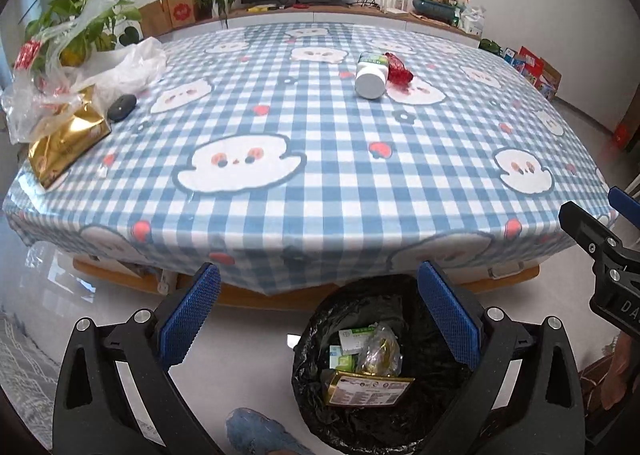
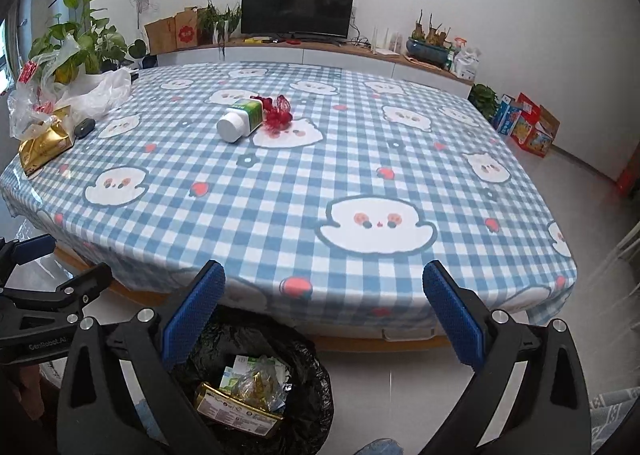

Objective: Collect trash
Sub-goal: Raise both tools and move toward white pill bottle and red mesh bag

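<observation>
Both units hang over the bin [image 1: 360, 375] at the counter [image 2: 400, 183] edge. Left hand-held gripper [image 1: 318, 319]: jaws apart, nothing between them. Right hand-held gripper [image 2: 324, 319]: jaws fully apart, nothing between them. Remaining trash: white bottle [image 2: 240, 121] lying on its side, cap toward the operator, long axis running 1 to 7 o'clock, red wrapper [image 2: 278, 115] touching it. From the right unit it lies at 11 o'clock; from the left, 12 to 1 o'clock. Neither unit is clearly nearer.

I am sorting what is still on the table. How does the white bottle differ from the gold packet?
The white bottle lies on its side near the table's middle, while the gold packet lies at the left edge. The bottle is a rigid cylinder with a green label; the packet is flat, shiny and crumpled. A red wrapper touches the bottle; plastic bags adjoin the packet. Both rest on the checked tablecloth.
</observation>
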`<state>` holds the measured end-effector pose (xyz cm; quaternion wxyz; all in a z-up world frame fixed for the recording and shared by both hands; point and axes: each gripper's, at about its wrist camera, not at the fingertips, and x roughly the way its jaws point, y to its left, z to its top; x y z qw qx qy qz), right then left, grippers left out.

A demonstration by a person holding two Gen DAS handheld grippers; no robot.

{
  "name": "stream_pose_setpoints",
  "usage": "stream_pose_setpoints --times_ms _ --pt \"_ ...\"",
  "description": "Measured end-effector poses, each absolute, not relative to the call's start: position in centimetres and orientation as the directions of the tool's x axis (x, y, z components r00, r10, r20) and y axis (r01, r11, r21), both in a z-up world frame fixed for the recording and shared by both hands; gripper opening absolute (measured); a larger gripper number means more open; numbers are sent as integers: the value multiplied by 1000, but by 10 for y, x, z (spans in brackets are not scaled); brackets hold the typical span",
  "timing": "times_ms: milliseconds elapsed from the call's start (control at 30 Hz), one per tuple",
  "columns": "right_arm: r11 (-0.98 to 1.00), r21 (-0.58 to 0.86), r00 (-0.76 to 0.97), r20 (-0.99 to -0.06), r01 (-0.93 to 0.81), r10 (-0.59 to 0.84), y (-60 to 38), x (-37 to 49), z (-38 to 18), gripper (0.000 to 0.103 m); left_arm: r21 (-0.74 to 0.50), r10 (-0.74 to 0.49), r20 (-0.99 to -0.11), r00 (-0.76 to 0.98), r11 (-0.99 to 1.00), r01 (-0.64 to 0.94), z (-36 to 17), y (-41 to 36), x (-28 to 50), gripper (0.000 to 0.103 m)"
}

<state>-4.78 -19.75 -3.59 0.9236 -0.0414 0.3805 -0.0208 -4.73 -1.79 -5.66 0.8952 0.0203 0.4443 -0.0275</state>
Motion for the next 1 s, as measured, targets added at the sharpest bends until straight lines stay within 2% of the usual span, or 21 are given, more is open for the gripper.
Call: stream_pose_setpoints --times_ms 133,333,1000 --pt "999 -42 713 -700 21 -45 -208 -29 -30 95 16 -30 -776 630 998 67 -44 -23 -28 97" --pt "999 -42 730 -681 24 -46 -213 -2 -25 95 -5 -46 -749 661 998 64 -35 -32 0 97" --pt "998 22 701 -712 67 -31 -257 104 -39 95 5 -49 -757 651 997 81 -49 -70 134 96"
